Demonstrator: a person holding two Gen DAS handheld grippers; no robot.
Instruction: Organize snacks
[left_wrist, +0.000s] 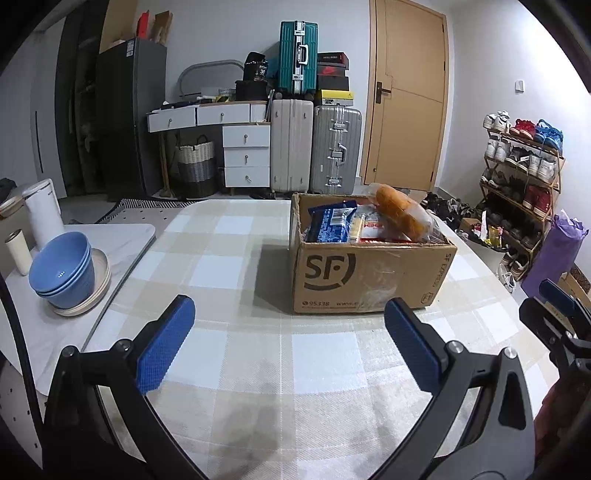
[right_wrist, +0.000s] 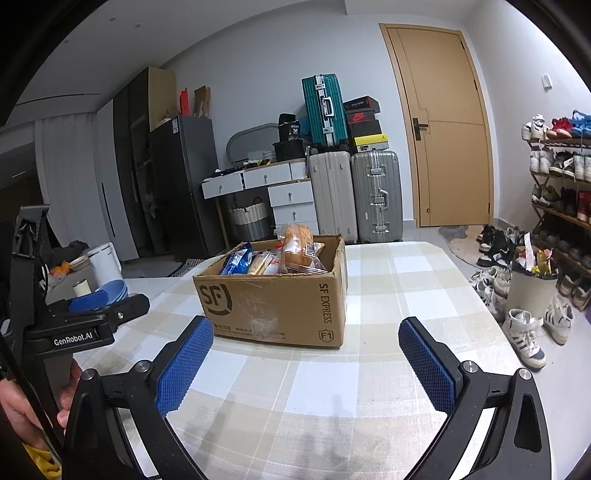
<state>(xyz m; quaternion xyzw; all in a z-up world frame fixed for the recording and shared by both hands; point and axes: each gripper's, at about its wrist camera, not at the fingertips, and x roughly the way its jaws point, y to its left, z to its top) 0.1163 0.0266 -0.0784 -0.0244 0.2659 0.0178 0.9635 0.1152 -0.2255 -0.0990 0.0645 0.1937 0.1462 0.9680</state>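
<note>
A brown SF cardboard box (left_wrist: 369, 277) stands on the checked tablecloth, also in the right wrist view (right_wrist: 273, 306). It holds several snack packs: a blue packet (left_wrist: 328, 221), a yellow-and-red pack (left_wrist: 364, 227) and an orange bread bag (left_wrist: 402, 214) on top; the bread bag (right_wrist: 297, 249) and blue packet (right_wrist: 234, 260) show from the right too. My left gripper (left_wrist: 290, 314) is open and empty, just in front of the box. My right gripper (right_wrist: 306, 336) is open and empty, in front of the box's right corner.
Blue bowls on a plate (left_wrist: 62, 271), a white kettle (left_wrist: 42, 214) and a small cup (left_wrist: 16, 251) sit on a white side table at left. Suitcases (left_wrist: 314, 147), drawers, a door and a shoe rack (left_wrist: 524, 173) stand beyond. The table edge (right_wrist: 498, 332) runs at right.
</note>
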